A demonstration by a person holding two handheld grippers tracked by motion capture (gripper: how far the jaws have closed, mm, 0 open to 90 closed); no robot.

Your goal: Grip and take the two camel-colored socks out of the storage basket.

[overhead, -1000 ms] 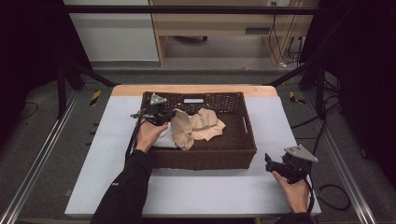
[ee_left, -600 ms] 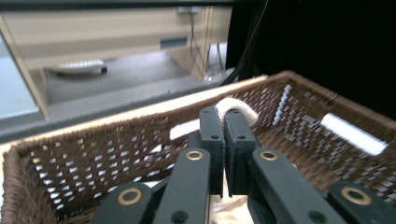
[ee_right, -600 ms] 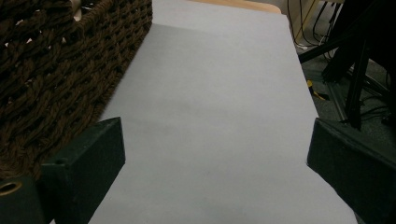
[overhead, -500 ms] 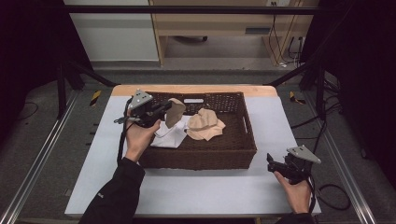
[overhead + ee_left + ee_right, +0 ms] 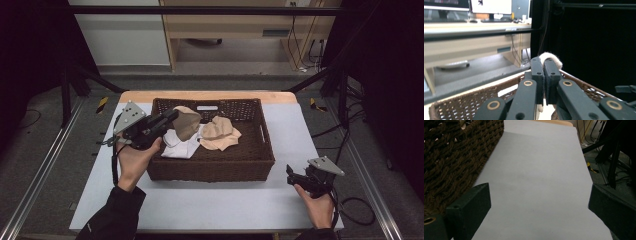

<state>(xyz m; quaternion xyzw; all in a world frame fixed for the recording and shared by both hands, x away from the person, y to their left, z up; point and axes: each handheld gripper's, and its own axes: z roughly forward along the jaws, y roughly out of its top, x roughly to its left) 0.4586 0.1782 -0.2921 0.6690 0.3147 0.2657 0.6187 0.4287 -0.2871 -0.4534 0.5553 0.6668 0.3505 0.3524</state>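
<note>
High view: a dark brown wicker basket [image 5: 215,162] sits in the middle of a pale grey table [image 5: 220,205]. Inside it lie a white cloth [image 5: 181,146] and a crumpled peach cloth [image 5: 220,134], the two touching. The left gripper [image 5: 172,116] hangs above the basket's left part, jaws pressed together on a tan cloth [image 5: 188,122], which dangles from them over the white cloth, lifted clear of the basket floor. The right gripper [image 5: 290,172] rests near the table's front right corner, just beside the basket's right front corner, held in a hand [image 5: 317,202].

Left gripper view: the two black jaws stand pinched tight on a fold of the tan cloth [image 5: 551,57], which bulges out as a soft, thick, cream-coloured loop above the tips. The woven rim of the basket [image 5: 474,100] runs below and behind them.

Right gripper view: the jaws are spread wide, with nothing between them but bare table [image 5: 536,182]. The basket's woven wall [image 5: 454,162] rises at the left, close to one jaw.
</note>
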